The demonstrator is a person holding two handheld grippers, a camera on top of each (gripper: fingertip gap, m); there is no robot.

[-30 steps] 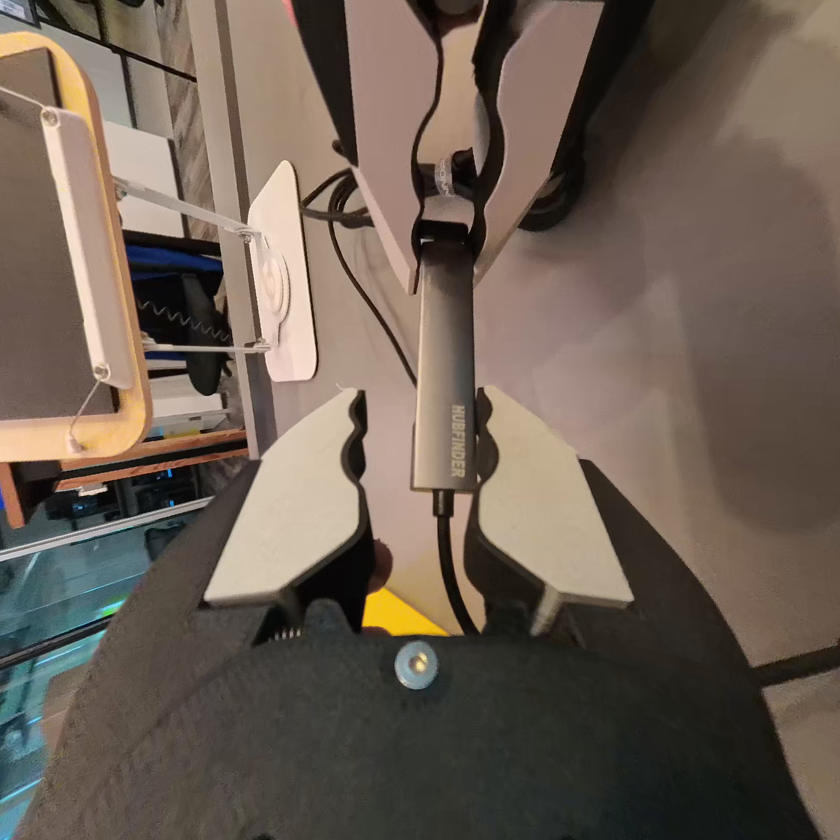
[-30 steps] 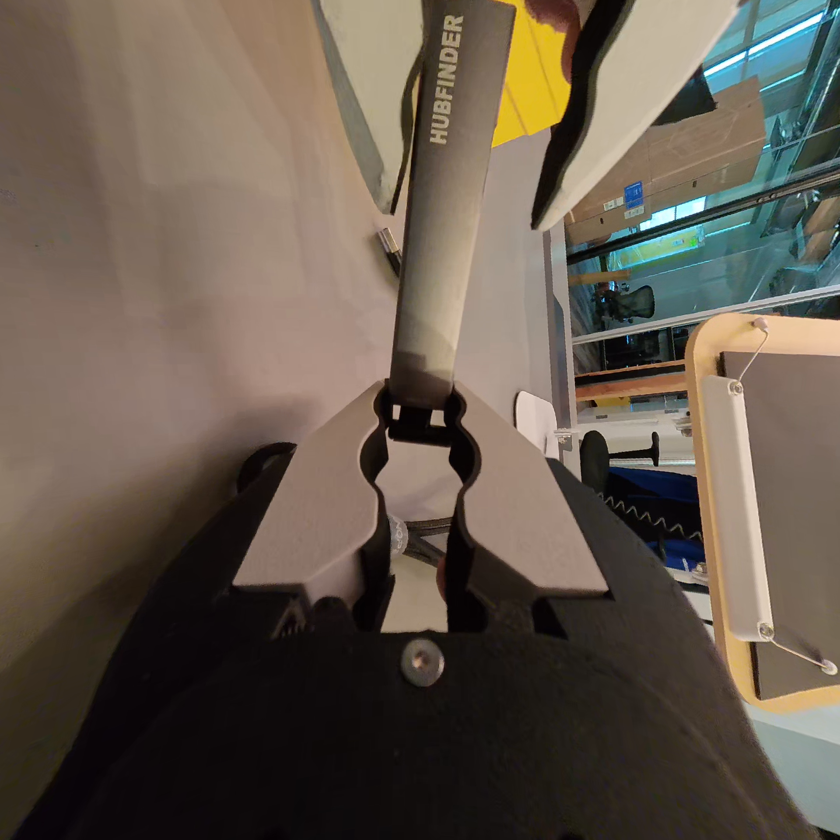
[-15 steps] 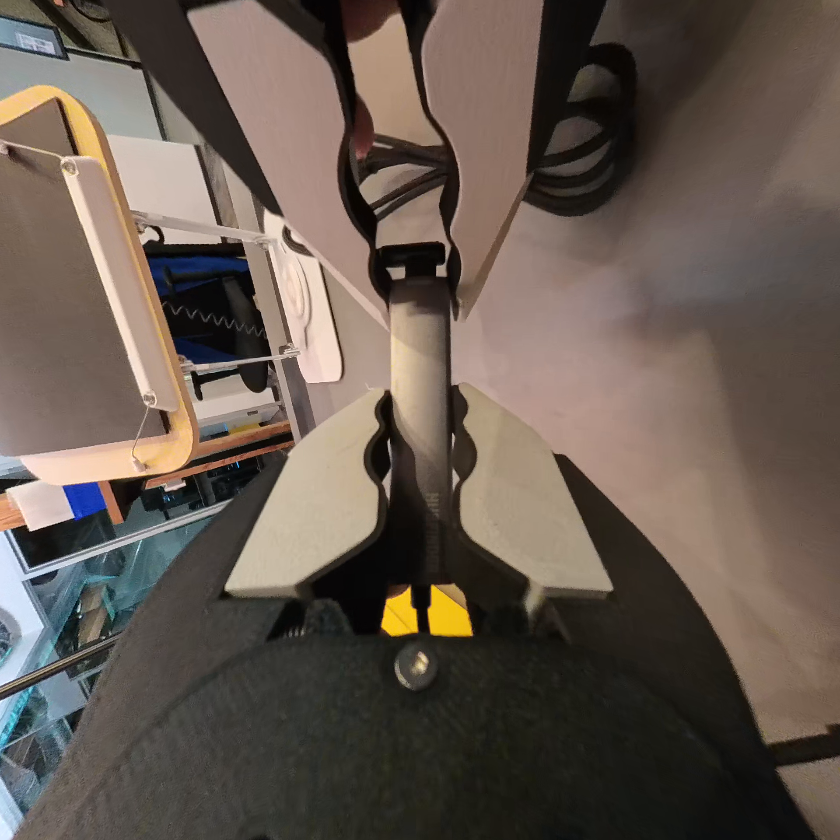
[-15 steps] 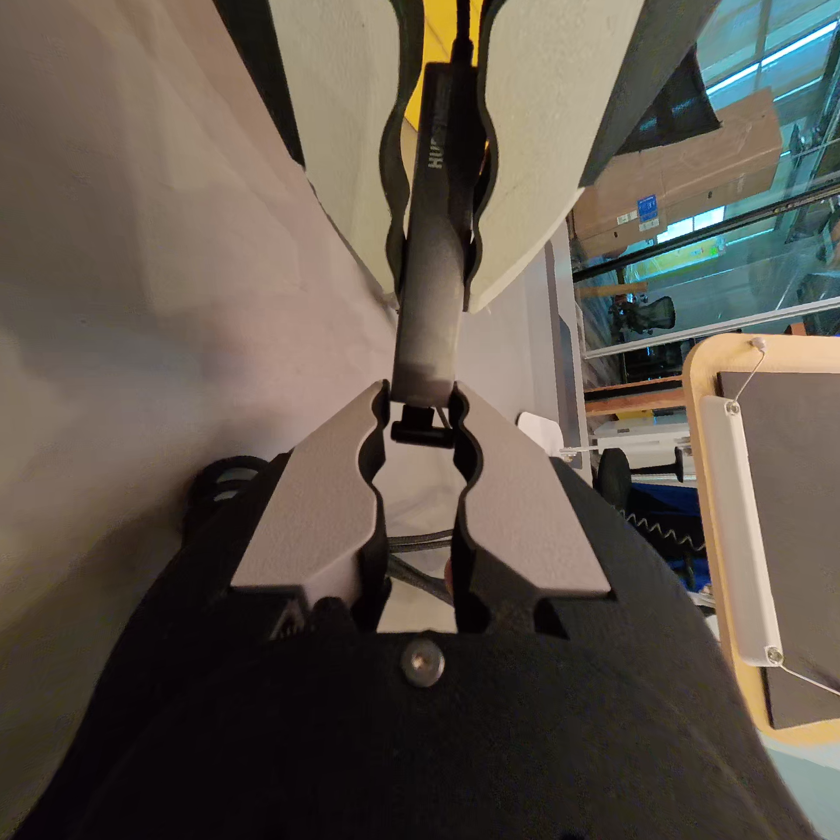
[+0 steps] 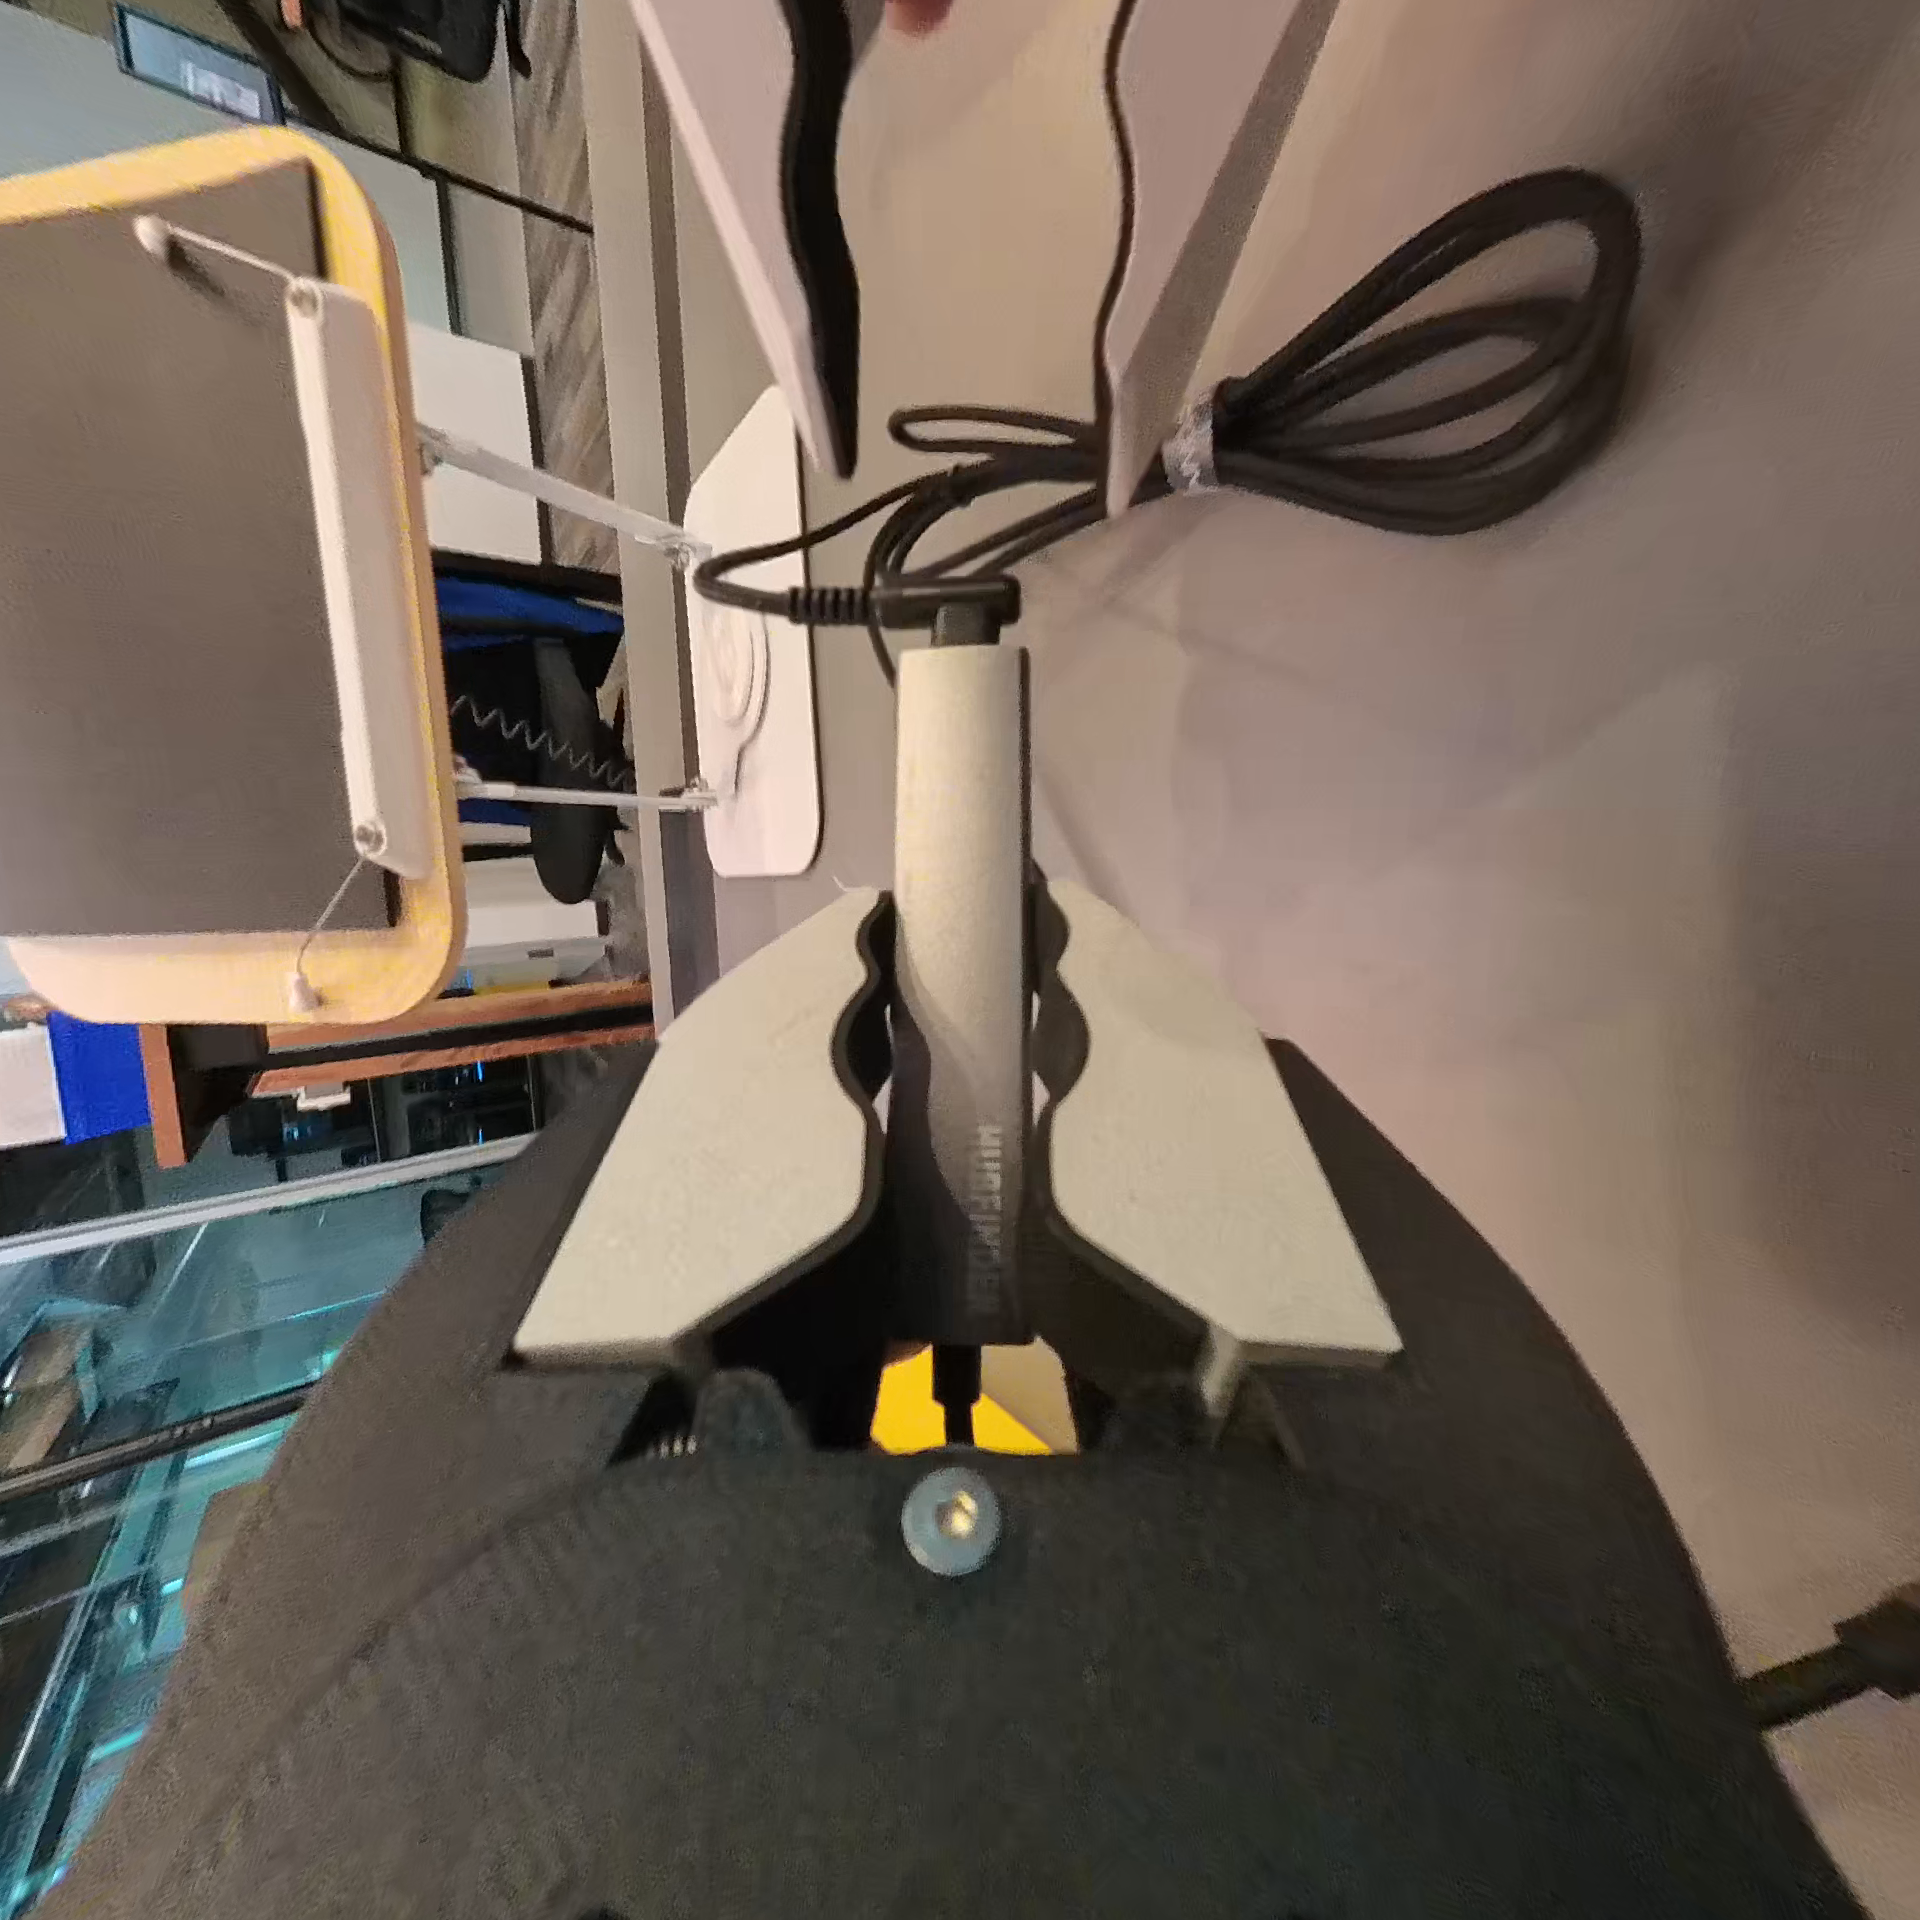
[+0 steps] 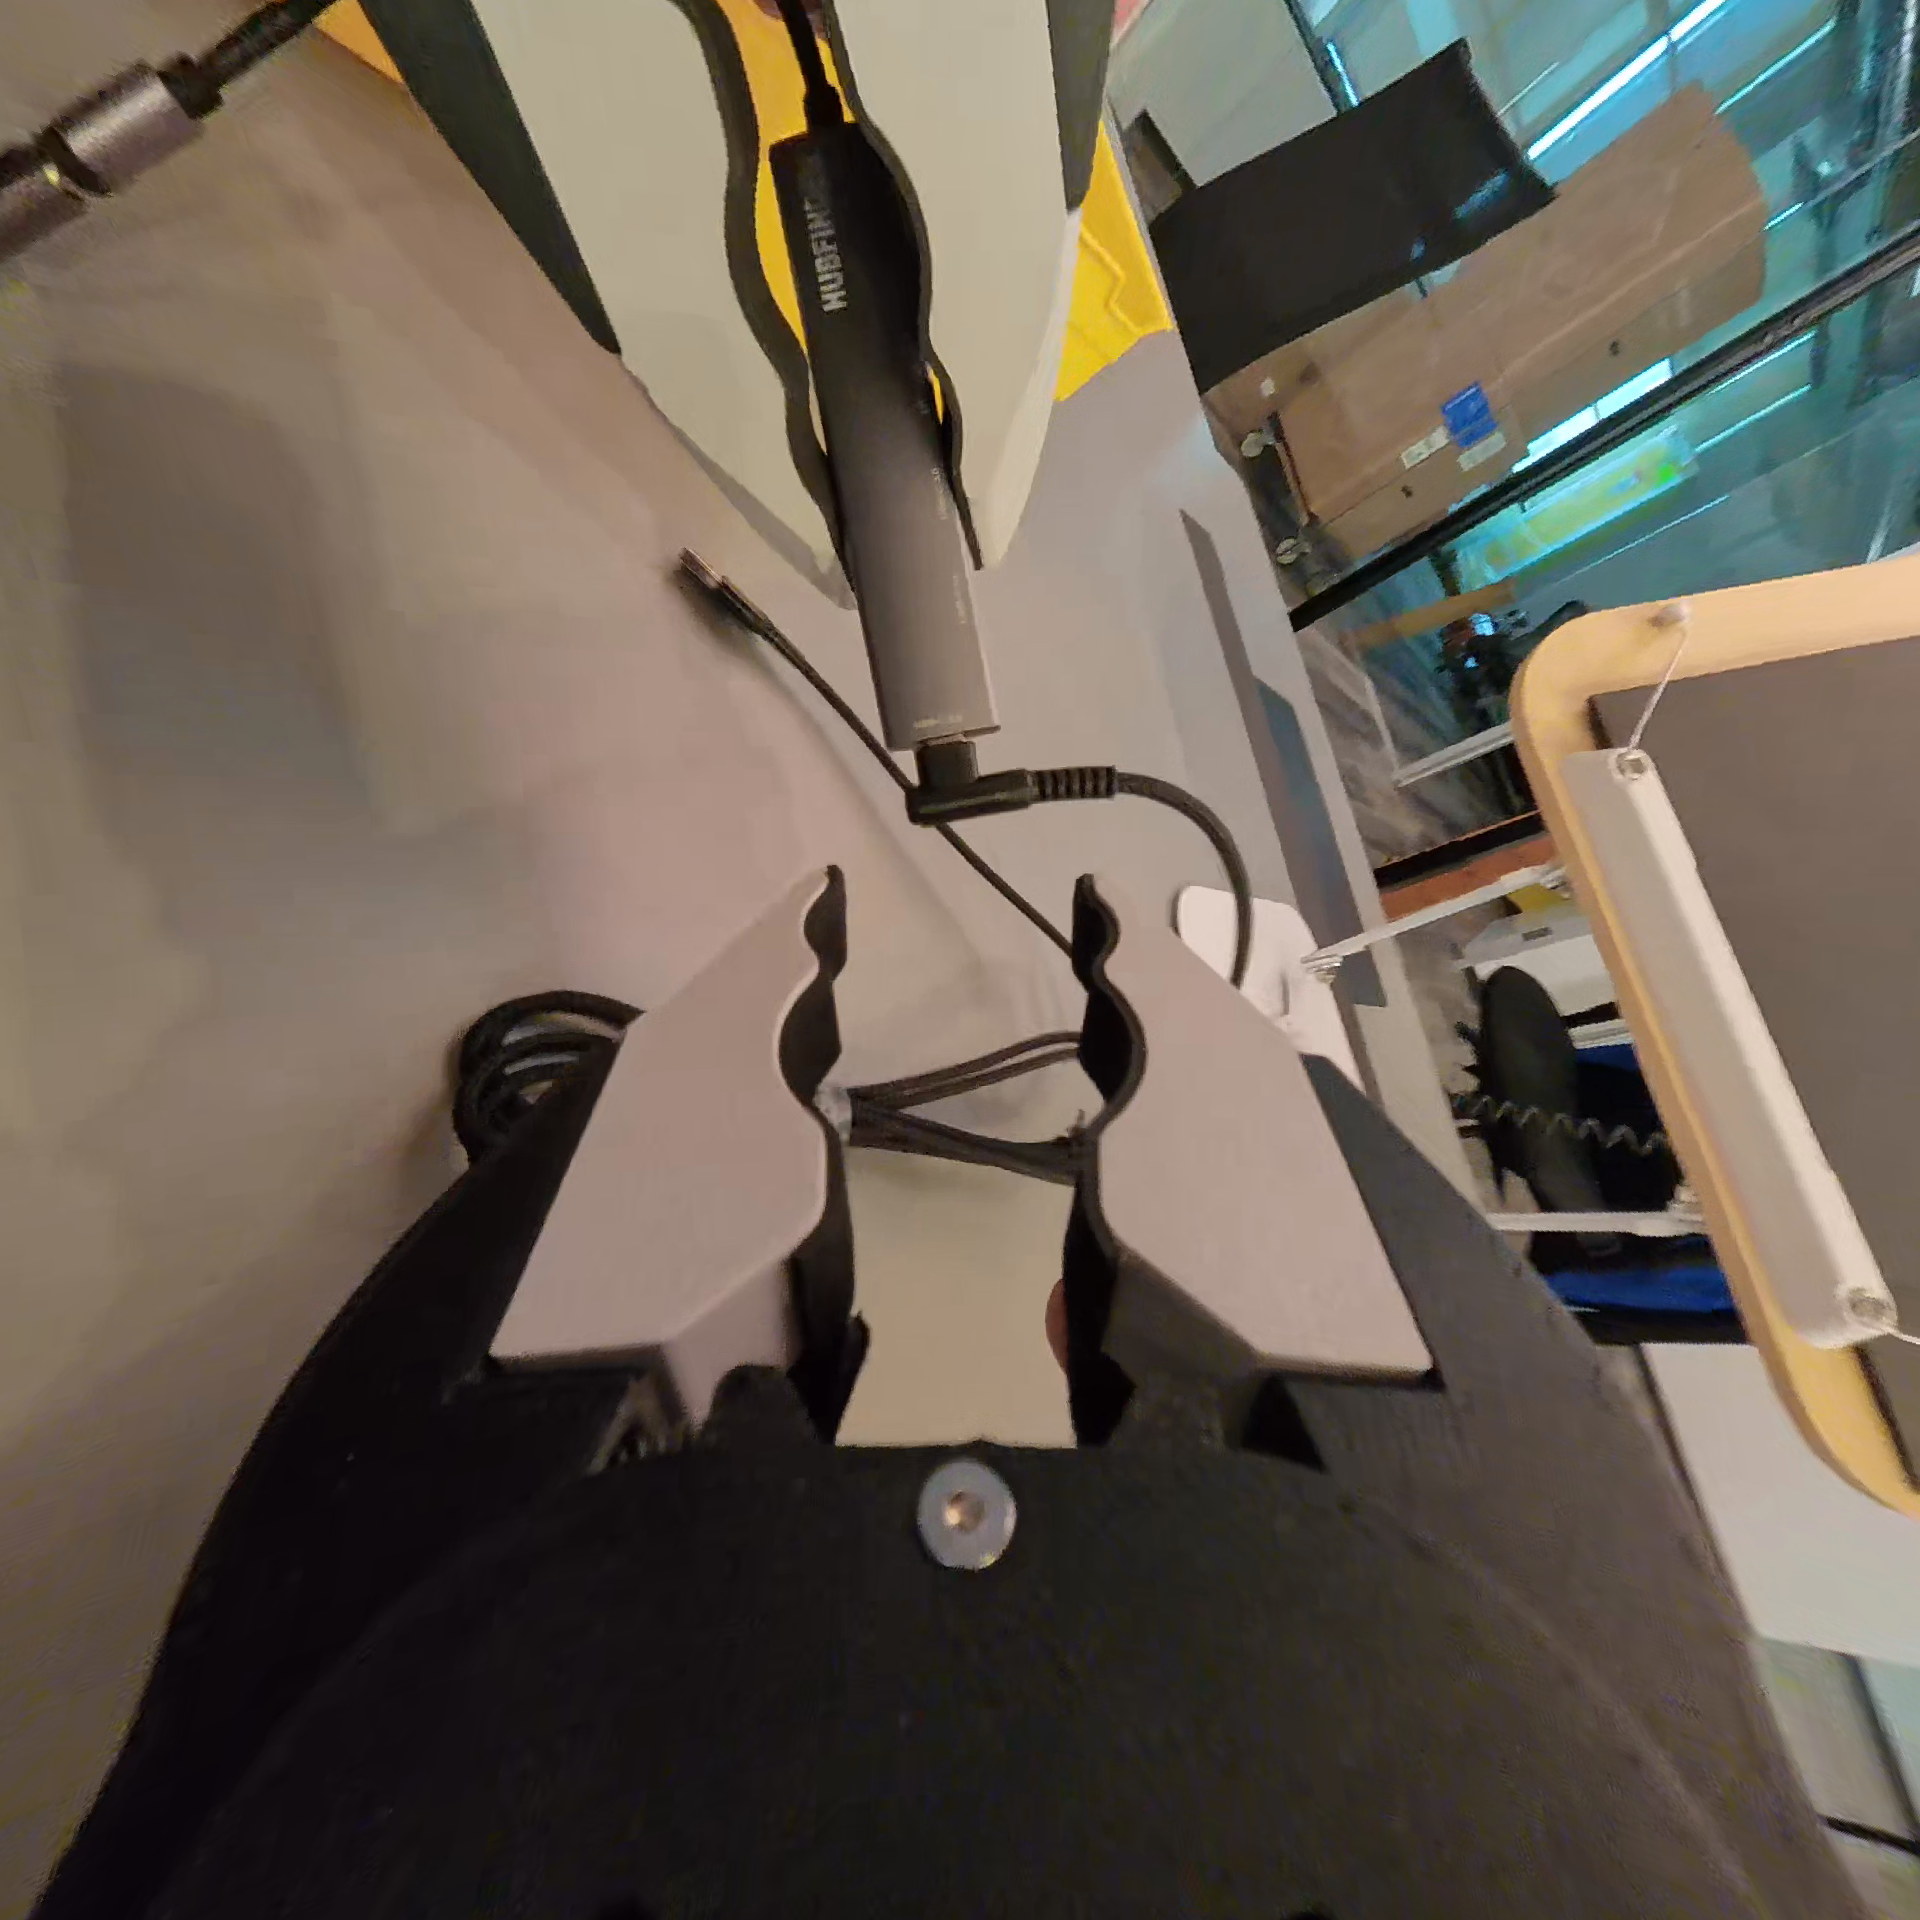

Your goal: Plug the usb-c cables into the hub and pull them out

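A grey stick-shaped hub [image 5: 961, 831] is clamped in my left gripper [image 5: 958, 904], which is shut on its near half. A black right-angle usb-c plug [image 5: 951, 608] sits in the hub's far end. Its cable runs to a tied black coil [image 5: 1455, 364] on the table. My right gripper [image 5: 977, 483] is open beyond the plug and holds nothing. In the right wrist view my right gripper [image 6: 956, 894] is open a short way from the plug [image 6: 961, 790]. The hub [image 6: 914, 582] is held by the left gripper [image 6: 909, 571]. A second loose plug [image 6: 707, 571] lies beside the hub.
A metal connector on a braided cable [image 6: 104, 156] lies at the far left of the grey table [image 6: 312, 623]. A white stand base [image 5: 758, 665] with a wood-framed dark board [image 5: 208, 582] stands at the table edge. A yellow object [image 6: 1101, 301] is behind the left gripper. My hands' fingertips stand some 7 cm from each other.
My left gripper closed on the hub. My right gripper let go of the plug, opened and drew back. The plug stays in the hub.
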